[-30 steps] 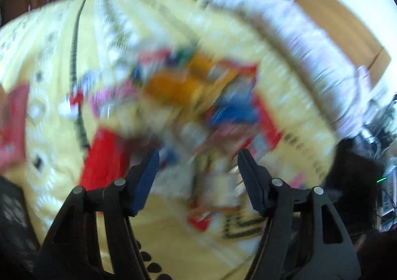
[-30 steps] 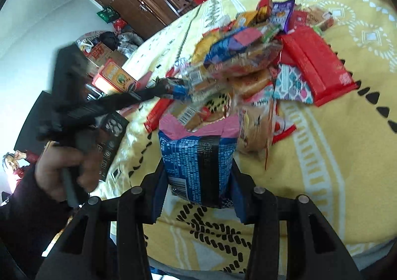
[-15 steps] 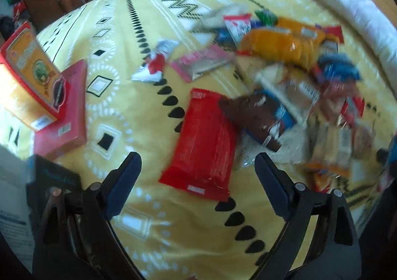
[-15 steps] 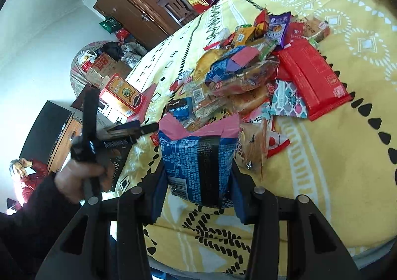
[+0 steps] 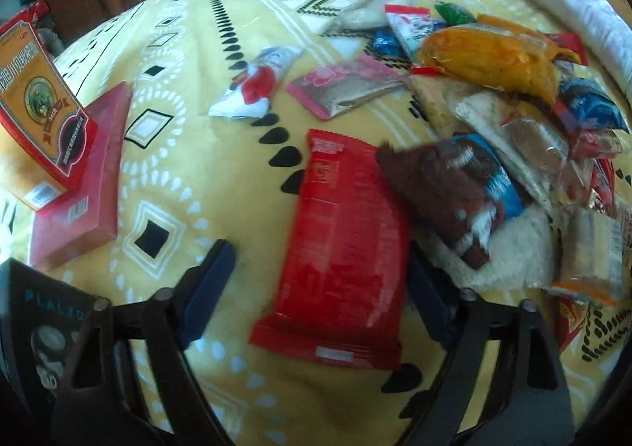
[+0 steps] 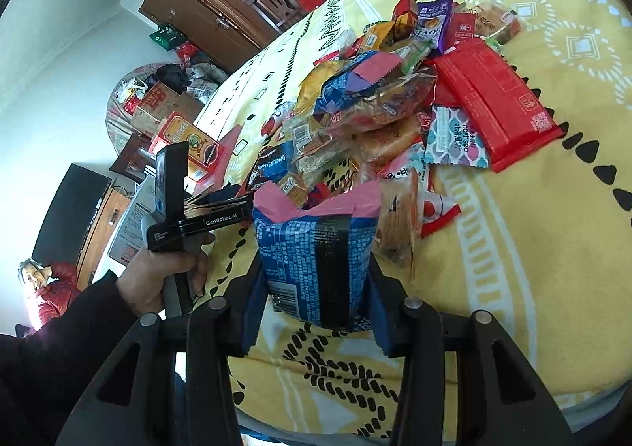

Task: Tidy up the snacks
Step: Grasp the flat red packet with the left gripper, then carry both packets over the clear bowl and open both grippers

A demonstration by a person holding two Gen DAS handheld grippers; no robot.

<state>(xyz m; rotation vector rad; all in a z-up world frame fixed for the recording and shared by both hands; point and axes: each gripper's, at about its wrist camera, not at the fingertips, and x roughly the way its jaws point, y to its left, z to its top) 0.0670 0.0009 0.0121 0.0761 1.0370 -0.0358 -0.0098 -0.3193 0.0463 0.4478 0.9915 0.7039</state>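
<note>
Nearest the right wrist camera, the right gripper [image 6: 314, 288] is clamped on an upright blue snack bag [image 6: 314, 252] with a pink torn top. Beside it, a hand [image 6: 158, 276] in a dark sleeve tilts the left gripper [image 5: 318, 284] steeply down; its jaws, just closing, stand apart astride a flat red packet [image 5: 339, 244] on the yellow bedspread [image 5: 189, 153], not pressing it. Beyond lies a brown and blue pouch [image 5: 454, 189], then the heaped snack pile [image 5: 513, 90]. Boxes [image 5: 47, 122] sit left.
</note>
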